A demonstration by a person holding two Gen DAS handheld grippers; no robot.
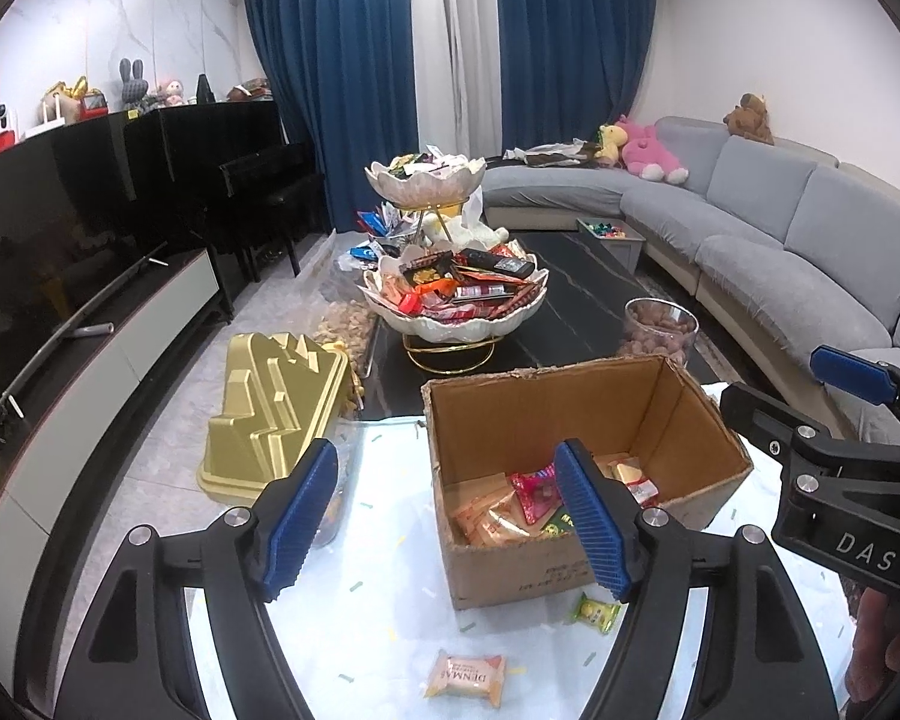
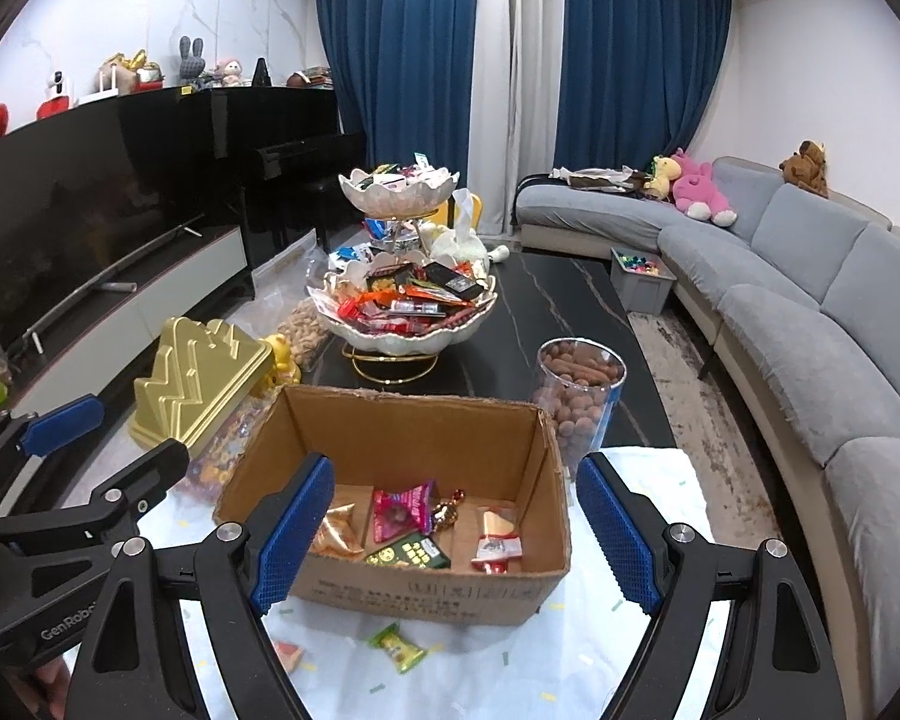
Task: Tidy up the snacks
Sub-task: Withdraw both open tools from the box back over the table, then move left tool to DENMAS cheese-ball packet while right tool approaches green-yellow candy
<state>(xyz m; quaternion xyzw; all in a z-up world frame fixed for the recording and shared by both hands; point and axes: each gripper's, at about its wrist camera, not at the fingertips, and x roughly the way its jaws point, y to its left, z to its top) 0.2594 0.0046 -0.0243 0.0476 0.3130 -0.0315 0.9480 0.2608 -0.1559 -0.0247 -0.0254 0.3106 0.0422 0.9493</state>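
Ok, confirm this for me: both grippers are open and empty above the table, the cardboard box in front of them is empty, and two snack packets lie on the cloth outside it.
Not quite: the cardboard box is not empty. The right wrist view shows several snack packets on its floor. The rest stands: the left gripper and right gripper are open and empty, and a green packet and an orange packet lie on the cloth outside the box.

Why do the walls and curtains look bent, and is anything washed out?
Left wrist view: fisheye lens bows the curtains, black corners frame the picture, and the white tabletop glares. Right wrist view: same bowing along the sofa; the cardboard box stays sharp.
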